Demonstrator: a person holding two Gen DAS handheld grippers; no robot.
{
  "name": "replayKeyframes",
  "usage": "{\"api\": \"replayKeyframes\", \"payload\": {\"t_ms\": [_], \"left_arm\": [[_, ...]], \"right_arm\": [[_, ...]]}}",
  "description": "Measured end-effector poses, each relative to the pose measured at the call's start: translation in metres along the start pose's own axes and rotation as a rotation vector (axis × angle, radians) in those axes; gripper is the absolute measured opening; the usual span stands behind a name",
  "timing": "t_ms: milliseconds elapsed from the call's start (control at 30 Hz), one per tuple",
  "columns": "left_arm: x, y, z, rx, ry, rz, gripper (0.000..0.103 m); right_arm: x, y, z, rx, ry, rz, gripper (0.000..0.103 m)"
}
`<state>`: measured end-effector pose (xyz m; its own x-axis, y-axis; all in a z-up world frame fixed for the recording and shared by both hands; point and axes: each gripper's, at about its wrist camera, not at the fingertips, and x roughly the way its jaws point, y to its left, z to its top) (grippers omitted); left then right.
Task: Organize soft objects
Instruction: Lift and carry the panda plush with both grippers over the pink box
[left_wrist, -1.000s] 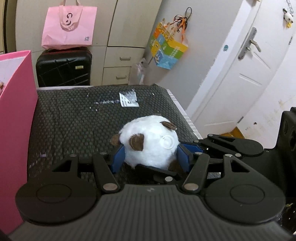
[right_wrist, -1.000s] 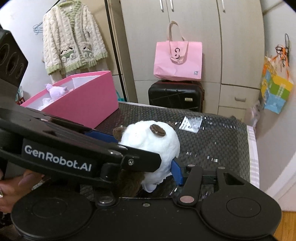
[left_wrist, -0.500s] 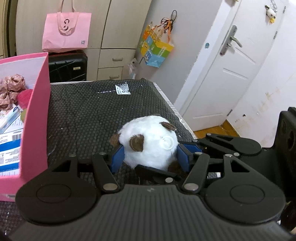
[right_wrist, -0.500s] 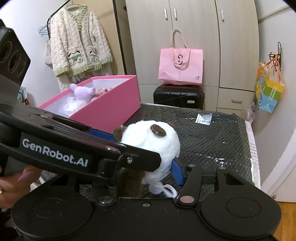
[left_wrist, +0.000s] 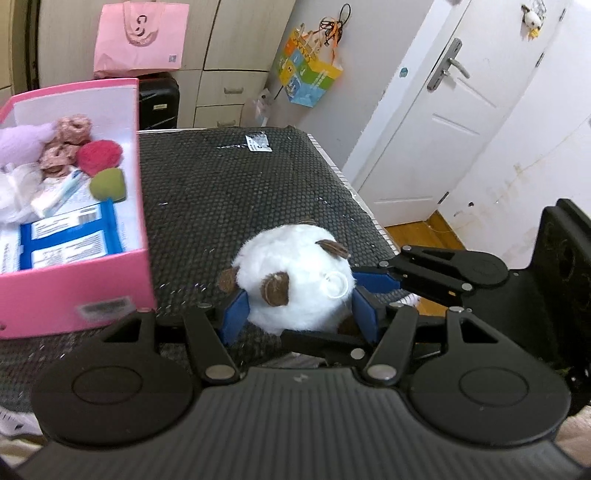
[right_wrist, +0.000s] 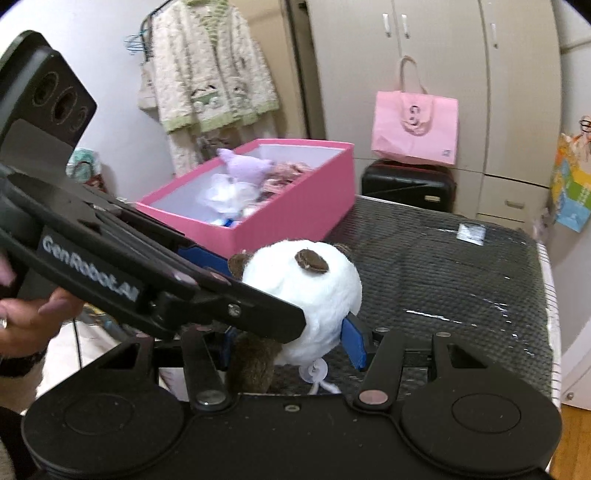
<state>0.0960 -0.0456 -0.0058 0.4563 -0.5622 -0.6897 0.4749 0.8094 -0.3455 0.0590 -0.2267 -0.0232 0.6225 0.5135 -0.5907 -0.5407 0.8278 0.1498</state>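
Observation:
A round white plush (left_wrist: 295, 280) with brown ears hangs above the black mesh table (left_wrist: 221, 192), held from two sides. My left gripper (left_wrist: 299, 317) is shut on it, its blue pads pressing the left and right flanks. In the right wrist view the same plush (right_wrist: 306, 295) sits in my right gripper (right_wrist: 291, 343), also shut on it; the left gripper's arm covers its left pad. The open pink box (left_wrist: 74, 266) stands to the left, holding a purple plush (right_wrist: 243, 168), a red ball (left_wrist: 99, 155), a green ball (left_wrist: 109, 184) and tissue packs.
The table's right edge (left_wrist: 354, 188) drops to a wooden floor by a white door (left_wrist: 454, 122). Behind the table stand a black suitcase (right_wrist: 406, 184) and a pink bag (right_wrist: 415, 129). A cardigan (right_wrist: 210, 66) hangs on the wall. A hand (right_wrist: 26, 321) holds the left gripper.
Both grippers have carried the plush upward and toward the pink box. The box's inside, hidden a second ago in the left wrist view, now shows.

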Motion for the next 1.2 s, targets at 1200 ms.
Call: {"api": "replayKeyframes", "payload": {"t_ms": [1200], "left_arm": [[-0.062,0.152,0.052,-0.114,-0.285,0.212,0.06]], "right_arm": [[0.142,0.049,0.135,-0.063,-0.042,0.183,0.063]]}}
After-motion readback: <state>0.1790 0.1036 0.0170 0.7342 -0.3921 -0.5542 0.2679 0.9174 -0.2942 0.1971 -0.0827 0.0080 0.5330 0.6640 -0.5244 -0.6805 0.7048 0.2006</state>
